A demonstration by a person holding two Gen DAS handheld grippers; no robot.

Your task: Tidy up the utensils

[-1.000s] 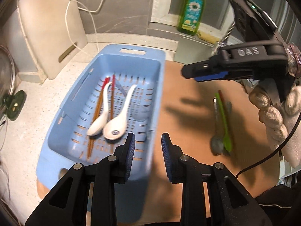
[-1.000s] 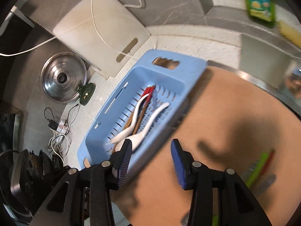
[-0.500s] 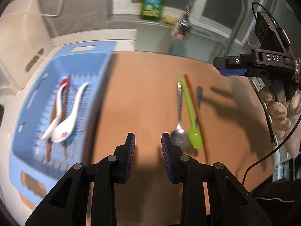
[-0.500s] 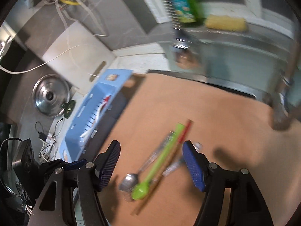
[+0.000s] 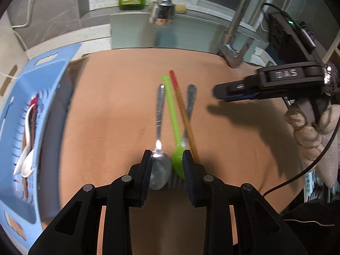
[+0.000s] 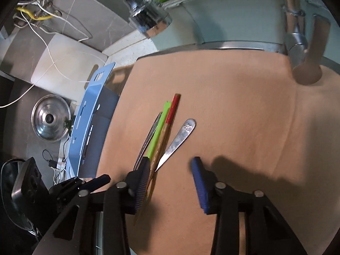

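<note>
Fork (image 5: pixel 190 101) tines hidden under green spoon (image 5: pixel 173 114) and chopstick (image 5: pixel 182 114)

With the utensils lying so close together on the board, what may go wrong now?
1. The metal spoon, green spoon and chopstick lie touching or crossed, so the left claw, whose fingers frame both spoon bowls, may lift two at once or knock one aside.
2. The right claw is closing nearby; the two claws may collide.

Seen from the left wrist, utensils (image 5: pixel 170 114) lie mid-tabletop (image 5: pixel 110 110); basket (image 5: pixel 42 80) left of them holding spoons (image 5: pixel 26 148), faucet (image 5: pixel 162 14) behind them.
</note>
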